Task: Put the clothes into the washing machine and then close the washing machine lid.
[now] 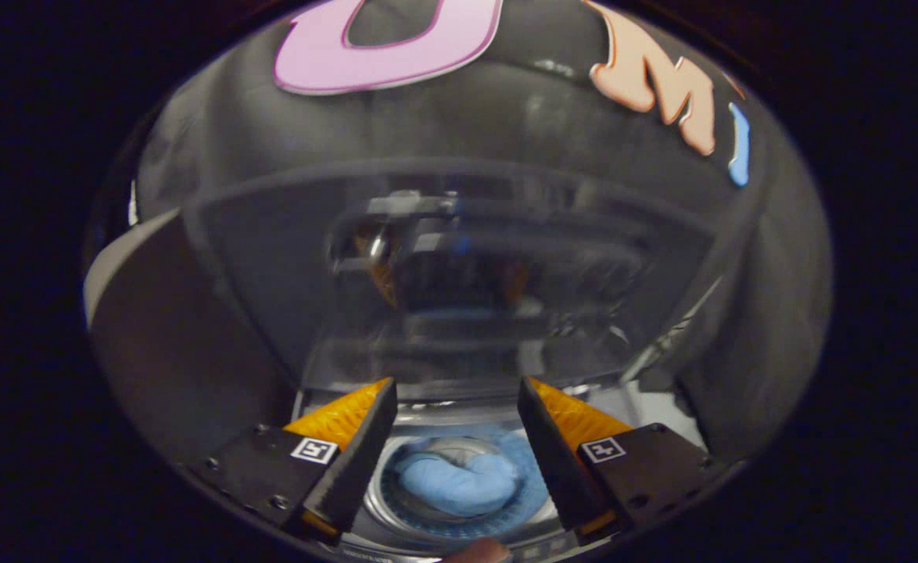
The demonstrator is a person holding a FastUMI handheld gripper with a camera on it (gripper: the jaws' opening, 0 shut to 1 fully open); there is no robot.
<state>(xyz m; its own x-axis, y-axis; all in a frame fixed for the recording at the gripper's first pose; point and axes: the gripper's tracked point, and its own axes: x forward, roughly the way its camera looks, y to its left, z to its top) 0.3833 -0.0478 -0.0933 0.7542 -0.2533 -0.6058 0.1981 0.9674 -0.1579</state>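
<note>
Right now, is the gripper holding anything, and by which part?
Nothing. The gripper is open, its fingers apart above the drum, where the blue cloth lies.

Quick tally of what was there: one washing machine (pixel 459 539), top-loader with its one drum open. One glass lid (pixel 459 274), standing raised at 12 o'clock beyond the jaws. One piece of clothing, a blue cloth (pixel 459 483), bunched up down in the drum, between the two fingers (pixel 349 461). One gripper (pixel 457 395), two fingers on it, spread apart with nothing clamped. One square marker tag on each finger, so two tags total.
</note>
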